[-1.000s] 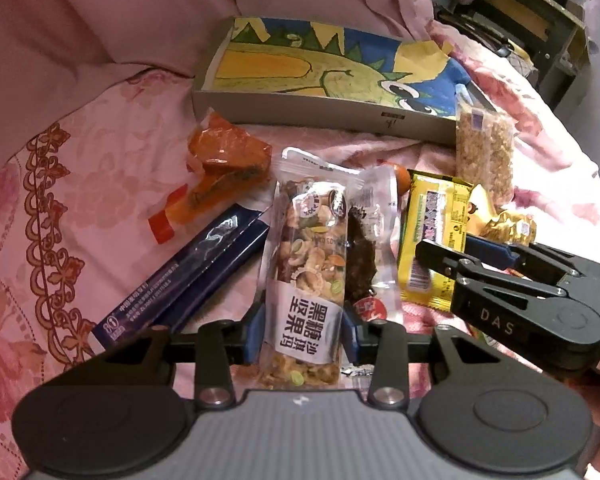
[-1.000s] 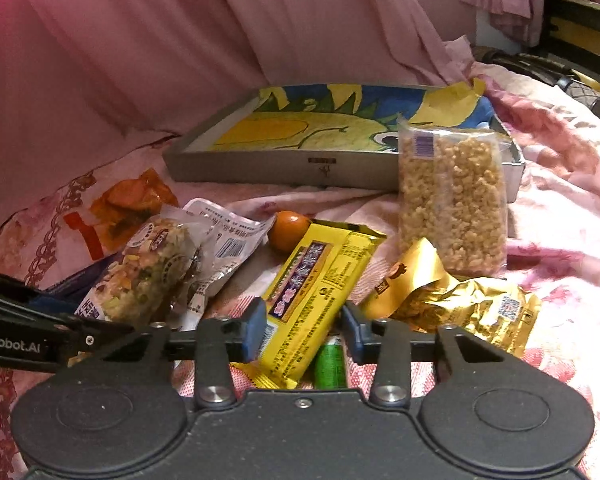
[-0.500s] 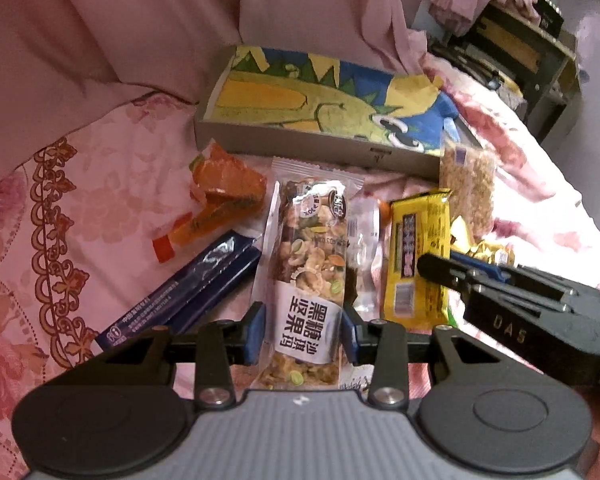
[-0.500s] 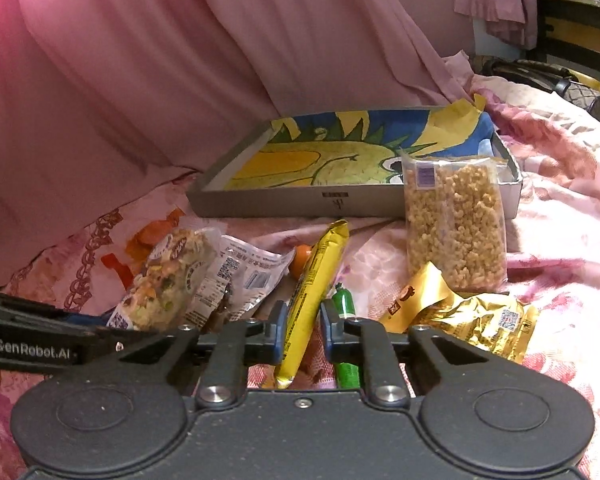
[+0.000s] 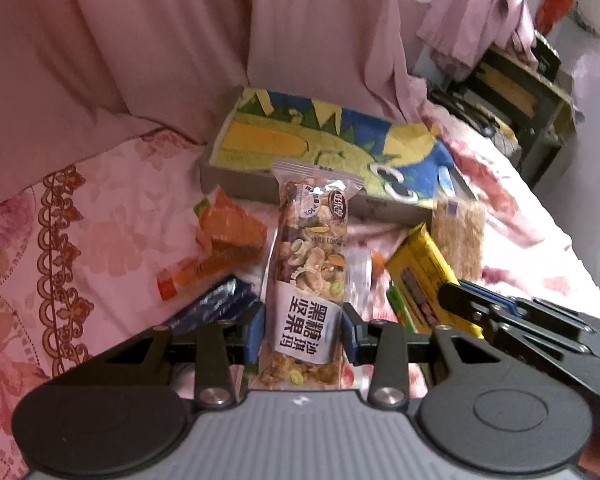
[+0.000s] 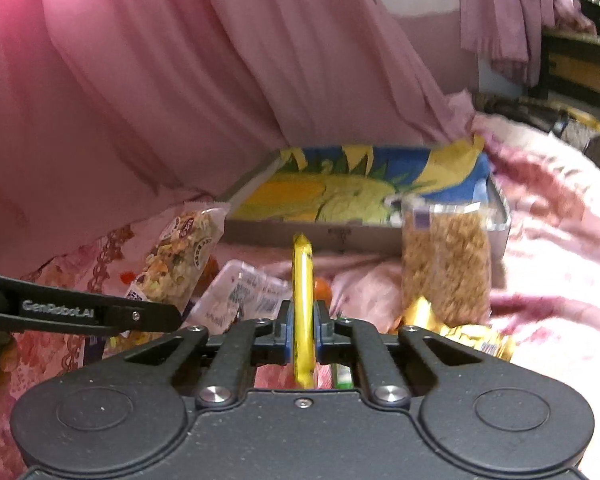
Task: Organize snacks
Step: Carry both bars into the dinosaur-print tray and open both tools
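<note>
Two snack packs are held off the bed at once. The left gripper has its jaws clamped on the sides of a clear nut-mix bar, which stands upright at frame centre, its top seal overlapping the near wall of the grey box. The right gripper has its jaws pressed together on a yellow snack bar held edge-on, a thin vertical strip whose tip reaches the box's front wall in the picture; the jaws have just been closing, with this bar between them.

The box, lined with a blue, yellow and green print, lies in the upper middle of both views, its open top bare of snacks. A bag of puffed grain leans against its right front corner. Left of the nut bar lie an orange packet and a dark blue packet; gold wrappers sit at lower right of the right wrist view.

Open floral bedspread spreads to the left. Pink curtain hangs close behind the box's far edge.
</note>
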The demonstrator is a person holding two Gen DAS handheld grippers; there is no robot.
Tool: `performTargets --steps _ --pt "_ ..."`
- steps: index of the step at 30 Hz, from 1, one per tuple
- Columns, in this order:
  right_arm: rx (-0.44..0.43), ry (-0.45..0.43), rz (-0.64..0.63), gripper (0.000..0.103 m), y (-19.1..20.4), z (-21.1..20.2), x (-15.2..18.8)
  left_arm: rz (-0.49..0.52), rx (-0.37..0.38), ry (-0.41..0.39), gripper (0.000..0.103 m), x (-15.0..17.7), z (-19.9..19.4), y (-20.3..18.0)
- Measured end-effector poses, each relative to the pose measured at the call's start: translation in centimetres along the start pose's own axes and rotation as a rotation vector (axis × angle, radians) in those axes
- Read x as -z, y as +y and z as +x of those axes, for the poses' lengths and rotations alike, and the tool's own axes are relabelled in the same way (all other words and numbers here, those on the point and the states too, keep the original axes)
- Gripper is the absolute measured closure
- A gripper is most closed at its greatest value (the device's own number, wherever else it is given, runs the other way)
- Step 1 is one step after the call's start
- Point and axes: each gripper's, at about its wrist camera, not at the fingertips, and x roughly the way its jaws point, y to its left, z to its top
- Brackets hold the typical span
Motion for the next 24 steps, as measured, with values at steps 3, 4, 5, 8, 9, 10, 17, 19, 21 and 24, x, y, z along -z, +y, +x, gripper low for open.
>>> performTargets --steps 3,4,5,8,9,10,17,19,21,24 --pt "0.005 -0.039 -0.013 0.093 -0.1 -0.4 -0.7 -0.028 0.007 -0.038 0.06 -1.2 0.5 0.0" --pt "0.01 -0.056 -0.023 0.093 -0.1 -0.4 -1.0 -0.033 0.009 -0.054 0.06 -1.8 0.7 -0.1" --pt "0.012 -0.071 -0.026 0.093 -0.1 -0.4 -1.3 -0.038 0.013 -0.07 0.06 -2.4 1.1 -0.3" --pt "0.023 -0.123 -0.041 0.093 -0.3 -0.1 -2.7 -0.052 0.024 -0.12 0.06 -4.6 2.4 -0.7" --pt "0.029 -0.139 -0.046 0.093 -0.4 0.0 -3.2 -0.05 0.029 -0.137 0.06 -5.4 3.0 -0.9" --pt "0.035 -0.158 -0.048 0.093 -0.6 0.3 -3.8 -0.047 0.031 -0.152 0.06 -5.9 3.5 -1.1" --pt "0.076 -0.234 0.006 0.093 -3.6 3.7 -7.8 -0.056 0.025 -0.215 0.06 -10.1 8.1 -1.4" --pt "0.081 -0.233 0.033 0.093 -4.7 5.2 -8.5 -0.055 0.019 -0.219 0.06 -10.8 9.6 -1.3" --pt "0.087 -0.229 0.062 0.093 -5.5 6.7 -9.1 -0.059 0.011 -0.22 0.06 -11.2 10.9 -1.0" --pt "0.081 -0.216 0.107 0.093 -6.3 9.1 -10.0 -0.092 0.006 -0.22 0.06 -11.5 12.3 0.1"
